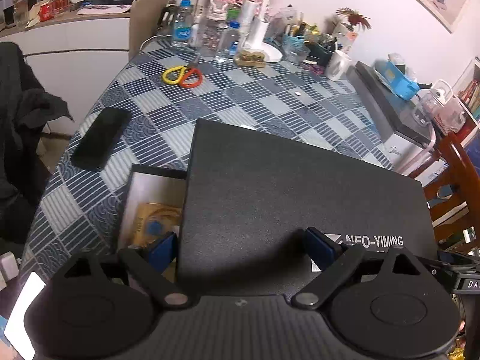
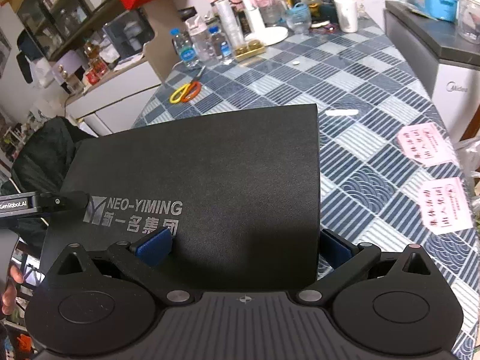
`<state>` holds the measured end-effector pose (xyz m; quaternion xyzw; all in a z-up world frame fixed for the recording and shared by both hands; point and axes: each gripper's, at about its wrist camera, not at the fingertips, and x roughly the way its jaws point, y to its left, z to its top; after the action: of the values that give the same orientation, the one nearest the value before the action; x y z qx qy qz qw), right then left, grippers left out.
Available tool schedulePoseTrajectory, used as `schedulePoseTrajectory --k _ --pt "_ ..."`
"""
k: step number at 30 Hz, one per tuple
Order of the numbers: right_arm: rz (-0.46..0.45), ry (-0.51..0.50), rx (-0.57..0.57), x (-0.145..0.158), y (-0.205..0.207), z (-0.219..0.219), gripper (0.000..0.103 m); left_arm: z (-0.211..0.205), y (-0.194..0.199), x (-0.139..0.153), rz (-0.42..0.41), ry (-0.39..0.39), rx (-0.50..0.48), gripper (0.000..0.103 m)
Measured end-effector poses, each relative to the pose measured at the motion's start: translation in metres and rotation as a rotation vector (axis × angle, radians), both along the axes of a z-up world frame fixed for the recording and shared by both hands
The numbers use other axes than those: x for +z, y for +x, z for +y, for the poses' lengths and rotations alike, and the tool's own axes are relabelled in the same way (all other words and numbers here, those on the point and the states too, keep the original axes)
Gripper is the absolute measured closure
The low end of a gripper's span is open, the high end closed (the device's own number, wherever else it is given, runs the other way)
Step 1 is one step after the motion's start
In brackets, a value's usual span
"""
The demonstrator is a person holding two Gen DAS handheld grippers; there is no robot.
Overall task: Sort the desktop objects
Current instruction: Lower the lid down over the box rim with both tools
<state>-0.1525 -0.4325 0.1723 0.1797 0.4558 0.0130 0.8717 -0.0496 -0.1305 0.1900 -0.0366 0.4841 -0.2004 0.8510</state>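
A black box lid (image 1: 285, 192) (image 2: 216, 162) printed NEO-YIMING fills the near part of both views. It hangs over an open box (image 1: 144, 186) whose inside shows a yellowish item. My left gripper (image 1: 241, 248) is open and straddles the lid's left edge: one blue pad sits beside the edge, the other over the lid top by the logo. My right gripper (image 2: 244, 250) is open the same way at the lid's right edge. Whether the pads press on the lid is unclear.
On the checked tablecloth lie scissors (image 1: 183, 76) (image 2: 186, 91) with yellow and orange handles, a black case (image 1: 100, 138), a small white disc (image 1: 298, 93) and two pink notes (image 2: 426, 144). Bottles, a mug (image 2: 346, 15) and jars crowd the far edge. A small fridge (image 2: 456, 87) stands to the right.
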Motion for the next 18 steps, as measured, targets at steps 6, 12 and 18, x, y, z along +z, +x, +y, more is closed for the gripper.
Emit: schedulePoseTrajectory --k 6,12,18 --pt "0.012 -0.01 0.004 -0.003 0.013 0.02 0.0 0.02 0.013 -0.009 0.016 -0.006 0.015 0.0" --pt "0.028 -0.023 0.013 -0.008 0.025 0.036 0.0 0.036 0.022 -0.019 0.034 -0.016 0.027 0.0" --pt "0.046 -0.031 0.019 -0.016 0.036 0.05 0.0 0.049 0.031 -0.031 0.051 -0.019 0.038 0.0"
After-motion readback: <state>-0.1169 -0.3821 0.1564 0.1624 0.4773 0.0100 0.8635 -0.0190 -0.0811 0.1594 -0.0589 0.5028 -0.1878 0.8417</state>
